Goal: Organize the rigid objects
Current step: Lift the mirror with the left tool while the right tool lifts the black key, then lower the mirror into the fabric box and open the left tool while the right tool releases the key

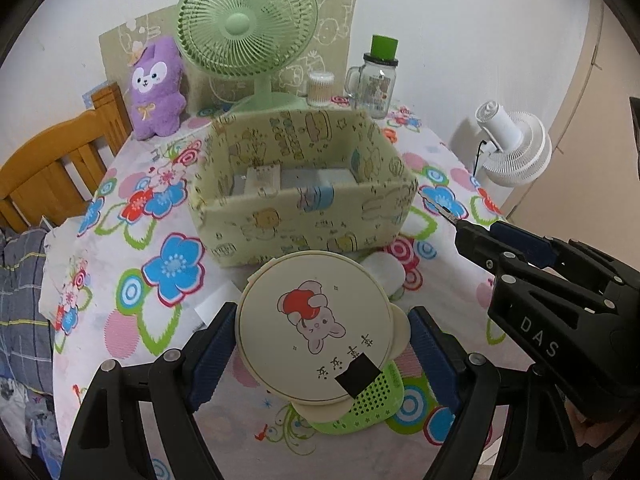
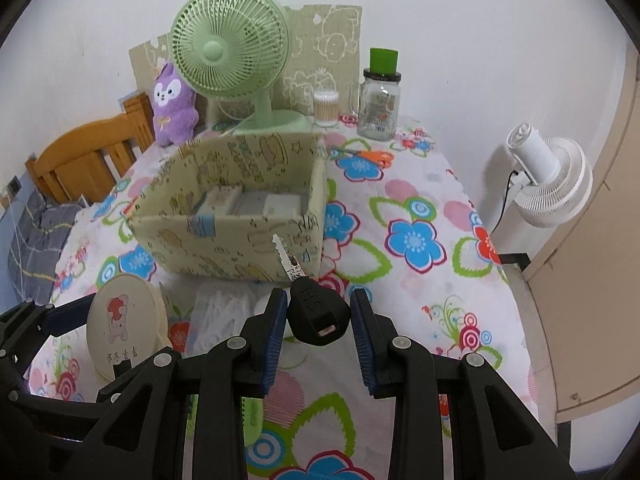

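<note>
My left gripper (image 1: pixel 320 344) is shut on a round cream box (image 1: pixel 316 332) with a rabbit picture, its blue pads pressing on both sides. The box hangs over a green perforated object (image 1: pixel 372 404) on the table. My right gripper (image 2: pixel 319 320) is shut on a black-headed key (image 2: pixel 316 312), and the key's metal blade (image 2: pixel 286 258) points toward the patterned cardboard box (image 2: pixel 232 240). Seen from the right wrist, the cream box (image 2: pixel 124 320) stands tilted at the lower left. The right gripper (image 1: pixel 468 236) comes in from the right of the cardboard box (image 1: pixel 304 216), which holds several flat items.
Behind the cardboard box stand a green fan (image 1: pixel 248 28), a purple plush (image 1: pixel 158 88), a swab container (image 1: pixel 320 88) and a glass jar (image 1: pixel 378 80). Orange scissors (image 2: pixel 372 156) lie to its right. A white fan (image 2: pixel 548 184) stands past the table's right edge, a wooden chair (image 1: pixel 52 172) on the left.
</note>
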`<state>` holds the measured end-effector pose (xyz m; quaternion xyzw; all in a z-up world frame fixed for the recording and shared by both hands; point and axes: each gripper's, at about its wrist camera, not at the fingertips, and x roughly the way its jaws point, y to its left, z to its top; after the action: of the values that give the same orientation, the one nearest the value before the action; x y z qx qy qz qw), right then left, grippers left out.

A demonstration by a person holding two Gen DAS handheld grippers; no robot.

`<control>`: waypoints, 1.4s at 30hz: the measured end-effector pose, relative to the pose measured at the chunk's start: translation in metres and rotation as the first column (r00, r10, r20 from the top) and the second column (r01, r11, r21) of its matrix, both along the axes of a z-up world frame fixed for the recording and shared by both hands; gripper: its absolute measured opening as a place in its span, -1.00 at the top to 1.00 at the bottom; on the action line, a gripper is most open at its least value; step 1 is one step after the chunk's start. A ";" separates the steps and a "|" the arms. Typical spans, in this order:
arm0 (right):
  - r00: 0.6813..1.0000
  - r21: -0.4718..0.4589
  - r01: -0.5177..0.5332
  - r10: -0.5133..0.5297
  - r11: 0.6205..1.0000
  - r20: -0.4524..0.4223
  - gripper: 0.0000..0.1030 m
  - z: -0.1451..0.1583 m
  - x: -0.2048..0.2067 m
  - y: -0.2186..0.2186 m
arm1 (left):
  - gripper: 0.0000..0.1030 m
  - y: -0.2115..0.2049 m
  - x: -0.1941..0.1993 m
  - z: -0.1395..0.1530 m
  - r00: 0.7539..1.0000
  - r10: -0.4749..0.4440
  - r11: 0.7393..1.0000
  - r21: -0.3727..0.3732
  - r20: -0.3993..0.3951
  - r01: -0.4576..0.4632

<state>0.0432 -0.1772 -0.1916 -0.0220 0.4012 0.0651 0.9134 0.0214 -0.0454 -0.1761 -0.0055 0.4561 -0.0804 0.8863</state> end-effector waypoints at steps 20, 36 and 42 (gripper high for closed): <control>0.995 0.032 0.009 -0.012 0.999 0.095 0.32 0.040 0.047 0.016 | -0.66 0.018 0.047 0.040 0.996 0.002 1.000 0.011 0.095 -0.003; 0.993 0.020 -0.002 -0.001 1.000 0.115 0.32 0.037 0.090 0.031 | -0.66 0.032 0.097 0.031 0.996 -0.011 1.000 -0.005 0.094 0.011; 0.995 0.019 -0.007 0.005 1.000 0.096 0.32 0.031 0.104 0.037 | -0.66 0.039 0.114 0.021 0.997 0.004 1.000 -0.019 0.072 -0.003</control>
<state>0.1474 -0.1399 -0.1610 -0.0178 0.3562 0.0705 0.9316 0.1356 -0.0063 -0.1554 -0.0117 0.4232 -0.0832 0.9021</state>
